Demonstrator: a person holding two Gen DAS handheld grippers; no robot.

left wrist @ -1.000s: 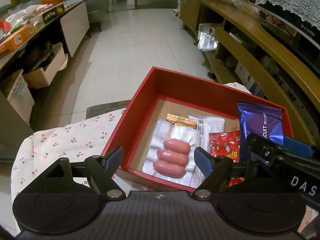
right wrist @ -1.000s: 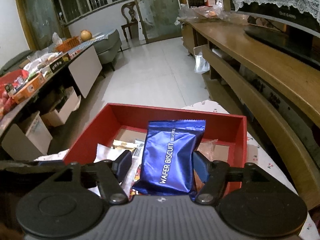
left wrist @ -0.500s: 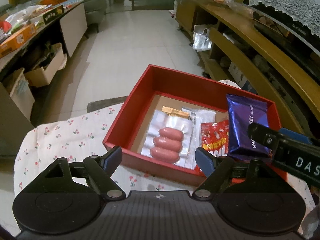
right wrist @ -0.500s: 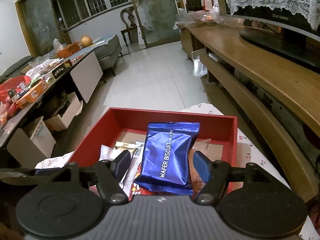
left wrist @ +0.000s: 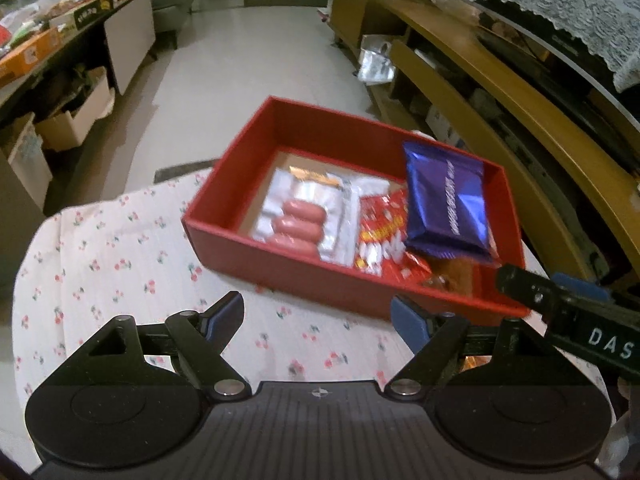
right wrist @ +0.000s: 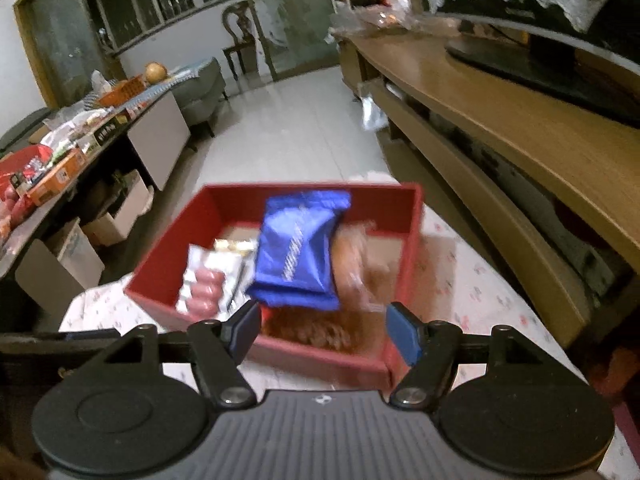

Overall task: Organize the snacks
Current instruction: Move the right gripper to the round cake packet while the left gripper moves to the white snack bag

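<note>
Both grippers hung open and empty at the near side of the red box, snacks all inside!

Left to right: the left gripper [left wrist: 318, 314] hovered jaws apart over the cherry-print cloth [left wrist: 112, 256] covering the tabletop, short of the red box [left wrist: 280, 268]. In the box, a sausage pack [left wrist: 300, 222] lay toward its left wall, a red packet [left wrist: 380, 236] beside it, and the blue wafer biscuit pack [left wrist: 446, 200] leaned tilted on top toward the right. The right gripper [right wrist: 322, 330] stood wide open too, nothing between its fingers, at the box's near right corner.
</note>
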